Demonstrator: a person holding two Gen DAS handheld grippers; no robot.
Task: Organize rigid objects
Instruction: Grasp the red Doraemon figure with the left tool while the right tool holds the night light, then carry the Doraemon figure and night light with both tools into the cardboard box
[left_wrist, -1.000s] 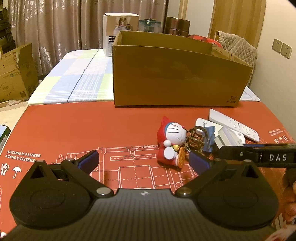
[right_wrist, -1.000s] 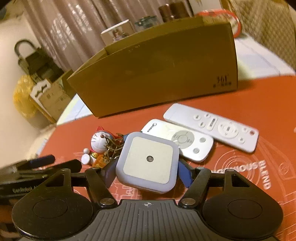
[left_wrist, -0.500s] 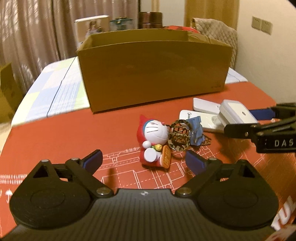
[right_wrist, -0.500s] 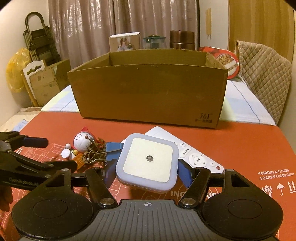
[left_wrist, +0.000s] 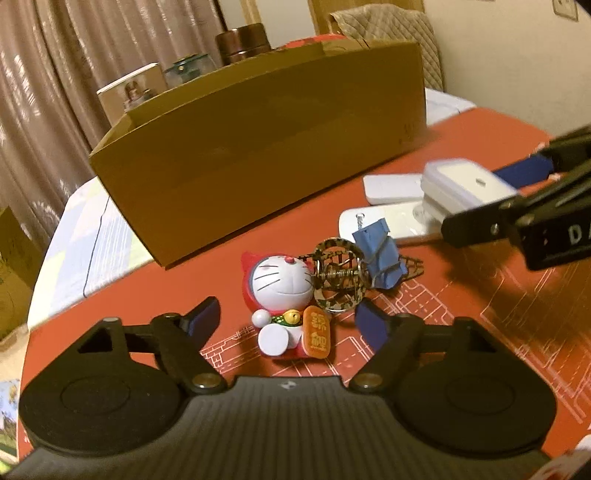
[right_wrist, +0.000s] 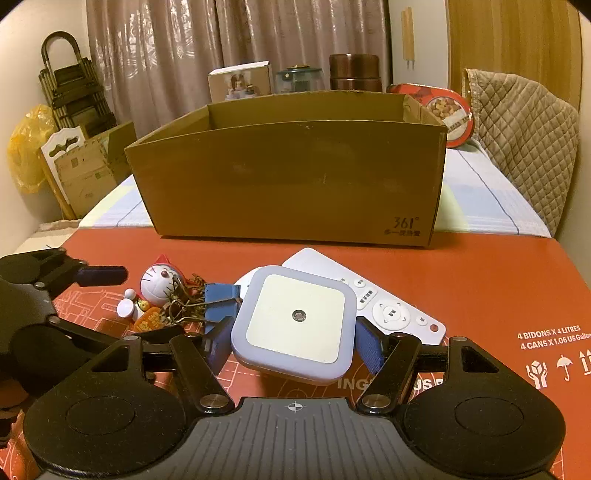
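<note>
Since before, left gripper (left_wrist: 288, 323) moved closer to the toy cat (left_wrist: 284, 295) on the worktop (left_wrist: 498, 306), its jaws closing around it, not touching. Hard, light, smooth; grip its round head. Right gripper (right_wrist: 291, 343) pinches the night light (right_wrist: 295, 321).

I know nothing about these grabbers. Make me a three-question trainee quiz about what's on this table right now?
1. True or false: the right gripper grips the square night light.
2. Which toy sits between the left gripper's open jaws? A) cat figurine B) remote
3. Fill in: behind the objects stands an open cardboard ____.

Key: 1 true; 2 A; 3 box.
</note>
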